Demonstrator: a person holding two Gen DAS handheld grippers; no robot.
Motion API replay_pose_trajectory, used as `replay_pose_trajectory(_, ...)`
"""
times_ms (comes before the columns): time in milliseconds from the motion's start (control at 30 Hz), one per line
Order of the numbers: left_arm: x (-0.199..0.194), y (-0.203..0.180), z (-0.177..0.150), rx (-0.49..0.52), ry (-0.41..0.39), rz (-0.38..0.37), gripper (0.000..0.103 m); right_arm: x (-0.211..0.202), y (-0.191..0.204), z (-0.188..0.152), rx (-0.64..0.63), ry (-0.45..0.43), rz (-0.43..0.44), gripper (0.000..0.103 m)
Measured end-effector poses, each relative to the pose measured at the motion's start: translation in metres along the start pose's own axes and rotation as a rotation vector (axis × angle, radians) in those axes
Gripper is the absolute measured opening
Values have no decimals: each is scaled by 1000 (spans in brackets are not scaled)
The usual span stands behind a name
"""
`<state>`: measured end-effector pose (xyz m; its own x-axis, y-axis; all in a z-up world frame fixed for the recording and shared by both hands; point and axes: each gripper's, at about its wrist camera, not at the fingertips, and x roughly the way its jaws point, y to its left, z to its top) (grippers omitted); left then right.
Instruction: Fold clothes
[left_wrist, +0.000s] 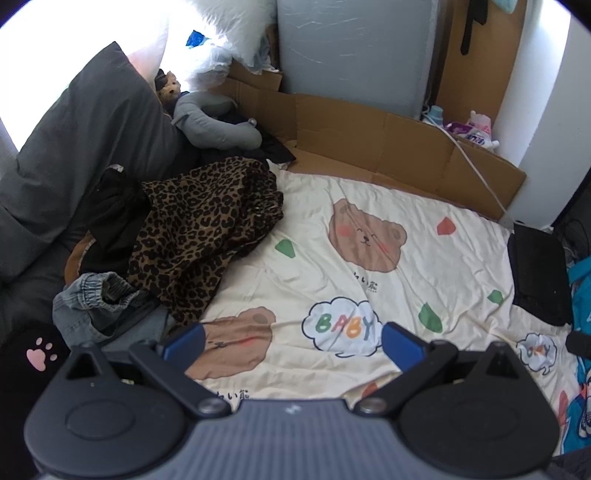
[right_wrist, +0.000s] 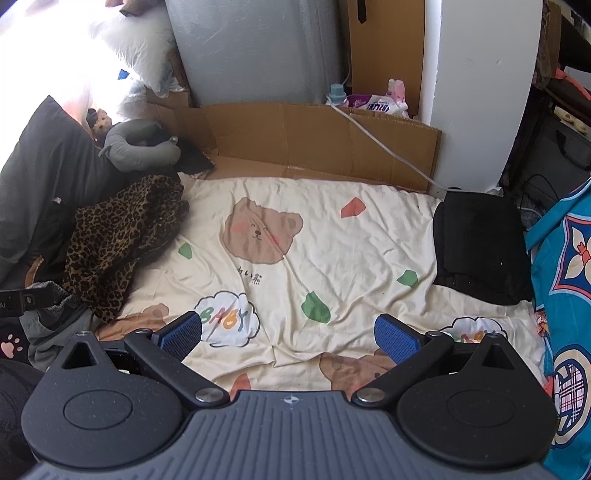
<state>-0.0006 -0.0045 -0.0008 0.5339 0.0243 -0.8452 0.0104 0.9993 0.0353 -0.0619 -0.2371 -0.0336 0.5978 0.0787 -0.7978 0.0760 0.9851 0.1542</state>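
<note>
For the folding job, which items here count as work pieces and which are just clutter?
Part of the job:
- leopard-print garment, crumpled
- denim garment
- folded black garment
- left tool and right tool, both open and empty

Just lying about:
- grey neck pillow
- cardboard
- white cable
- dark pillow

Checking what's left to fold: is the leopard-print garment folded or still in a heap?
Unfolded. The leopard-print garment lies crumpled in loose bunches on the clothes pile at the bear-print sheet's edge, with no flat, squared layers.
</note>
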Motion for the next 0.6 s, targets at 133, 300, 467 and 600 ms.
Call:
replay_pose_trajectory(133, 0, 3, 0, -14, 1, -6, 102, 4, 3, 2, 1, 10, 7, 103)
replay_pose_trajectory(300, -4, 5, 1, -24, -14, -13, 102, -1, 3, 0, -6, -11, 37, 102)
replay_pose_trajectory(467, -9, 6, 6, 4, -45, -19, 102, -8, 4, 0, 8, -30, 75, 102)
replay_pose_trajectory(600, -9, 1, 9, 35, -38, -38, 101, -6, 13, 2, -19, -40, 71, 102)
